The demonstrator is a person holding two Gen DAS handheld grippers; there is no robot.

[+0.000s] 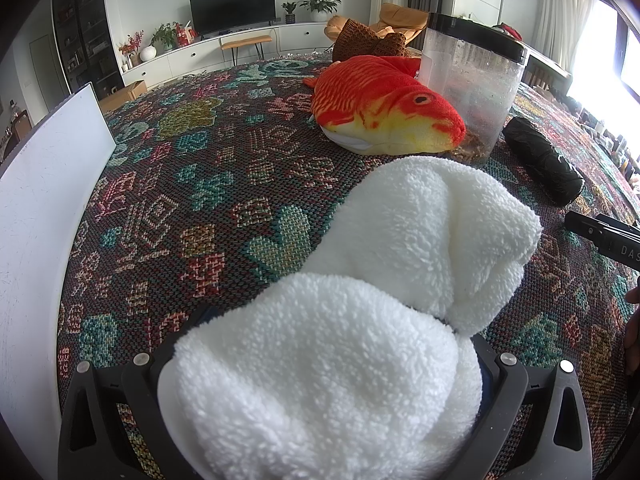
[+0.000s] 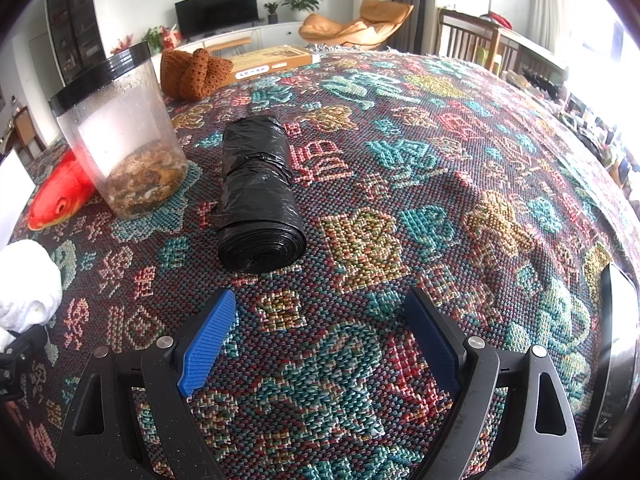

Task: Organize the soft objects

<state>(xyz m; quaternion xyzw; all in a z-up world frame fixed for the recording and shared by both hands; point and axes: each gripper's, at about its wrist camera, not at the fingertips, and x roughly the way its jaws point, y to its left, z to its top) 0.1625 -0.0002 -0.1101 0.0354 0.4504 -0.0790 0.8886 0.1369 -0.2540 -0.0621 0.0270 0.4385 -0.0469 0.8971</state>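
Left gripper (image 1: 320,360) is clamped on the white fleece towel (image 1: 400,240), which drapes forward over the patterned cloth (image 1: 180,200), its long axis pointing toward the plush fish (image 1: 384,108). Right gripper (image 2: 320,332) hangs wide and empty, with the black bag roll (image 2: 258,200) dead ahead, lengthwise to it; the right is judged nearer to that roll.

A fluffy white fleece towel (image 1: 360,320) filled the lower centre of the left wrist view, bunched into two lobes, its near end clamped between the fingers of the left hand-held gripper (image 1: 332,364). Above it, at upper centre, a red-orange plush fish (image 1: 384,108) lay on its side on the patterned woven cloth (image 1: 180,200). Behind the fish sat a brown knitted bundle (image 1: 368,42).
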